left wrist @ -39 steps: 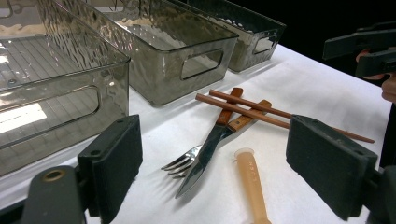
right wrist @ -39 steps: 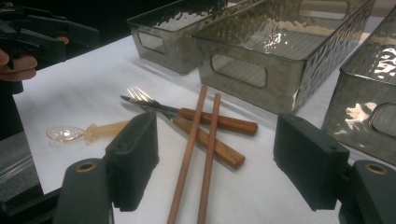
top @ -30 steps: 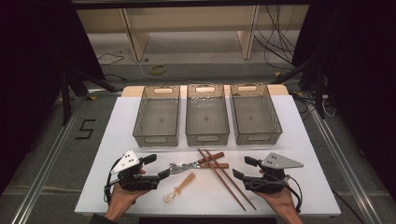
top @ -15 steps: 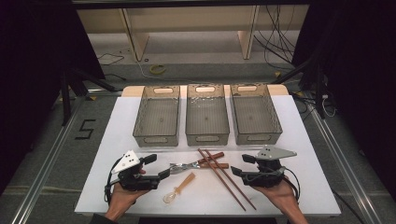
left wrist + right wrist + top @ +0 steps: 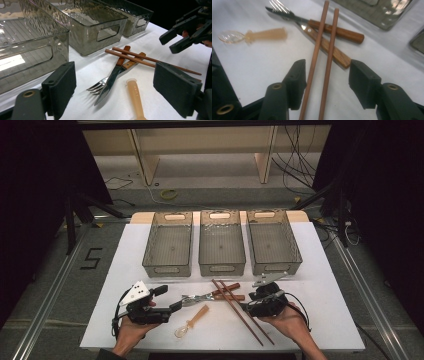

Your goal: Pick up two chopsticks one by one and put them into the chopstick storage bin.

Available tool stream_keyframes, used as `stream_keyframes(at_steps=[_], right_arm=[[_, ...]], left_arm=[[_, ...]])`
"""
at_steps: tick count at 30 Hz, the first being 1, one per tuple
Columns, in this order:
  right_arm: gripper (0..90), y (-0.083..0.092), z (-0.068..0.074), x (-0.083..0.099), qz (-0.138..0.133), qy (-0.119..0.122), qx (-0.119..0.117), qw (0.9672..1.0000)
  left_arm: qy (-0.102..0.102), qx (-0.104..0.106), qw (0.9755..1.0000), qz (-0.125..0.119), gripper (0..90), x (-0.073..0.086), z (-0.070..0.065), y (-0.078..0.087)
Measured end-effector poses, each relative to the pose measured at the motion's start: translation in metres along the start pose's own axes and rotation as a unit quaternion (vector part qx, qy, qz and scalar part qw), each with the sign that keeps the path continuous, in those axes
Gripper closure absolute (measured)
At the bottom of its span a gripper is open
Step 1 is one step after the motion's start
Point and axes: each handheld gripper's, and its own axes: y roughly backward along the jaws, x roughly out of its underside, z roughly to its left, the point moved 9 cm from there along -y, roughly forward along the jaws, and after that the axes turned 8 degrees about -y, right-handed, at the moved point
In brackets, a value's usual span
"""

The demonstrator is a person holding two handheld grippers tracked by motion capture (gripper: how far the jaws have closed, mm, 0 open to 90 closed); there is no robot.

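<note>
Left gripper low at about 7 o'clock on the white desk, held in a hand, fingers wide apart with nothing between, aimed toward the cutlery pile. Just past its tips, near 6 o'clock: a clear-bowled spoon with a tan handle, lying alone. Beside it toward centre, a fork and a knife with wooden handles, the knife blade lying across the fork tines. A pair of brown chopsticks lies side by side across both wooden handles, running down toward 5 o'clock. Right gripper at about 5 o'clock, fingers apart and straddling the chopsticks, one on either side; the left pad sits just beside the nearer stick, contact not certain, the right pad clear of them. Its fingers have just been closing, chopsticks between them. At 12 o'clock, three smoky transparent bins in a row.
</note>
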Motion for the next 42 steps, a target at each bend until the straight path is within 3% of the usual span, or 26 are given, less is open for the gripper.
stream_keyframes(at_steps=[8,16,30,42], right_arm=[[58.0,-0.013,-0.003,0.010,0.059,0.012,0.011,0.9981],[65.4,-0.021,-0.003,0.016,0.092,0.016,0.020,0.9954],[75.1,-0.030,-0.006,0.022,0.124,0.017,0.024,0.9918],[83.7,-0.032,-0.012,0.021,0.127,0.001,0.029,0.9915]], left_arm=[[0.001,0.002,1.0000,0.000,17.8,0.000,0.000,0.000],[0.001,0.002,1.0000,0.001,17.8,0.000,0.000,0.000],[0.000,0.002,1.0000,0.000,17.8,0.000,0.000,-0.001],[-0.003,0.002,1.0000,0.002,18.0,0.000,-0.001,-0.001]])
